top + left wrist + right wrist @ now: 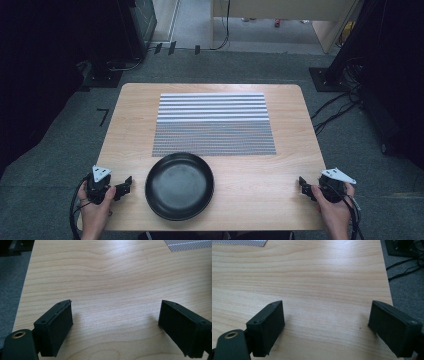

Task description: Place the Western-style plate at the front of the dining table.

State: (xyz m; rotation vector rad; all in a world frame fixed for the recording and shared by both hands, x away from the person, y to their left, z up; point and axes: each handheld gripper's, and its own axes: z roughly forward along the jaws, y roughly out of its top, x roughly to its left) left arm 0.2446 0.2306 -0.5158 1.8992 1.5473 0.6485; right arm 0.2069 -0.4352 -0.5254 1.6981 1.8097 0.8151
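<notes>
Nothing looks started yet. The black plate (179, 186) sits alone at the near edge of the counter (280, 180), just in front of the striped mat (213, 124). The left tool (123, 187) and right tool (302, 183) rest at the sides, both spread wide and holding nothing.

A lab: wooden table (210, 210) on grey carpet (60, 150), loose cables (335, 107), dark curtains (30, 60).
</notes>
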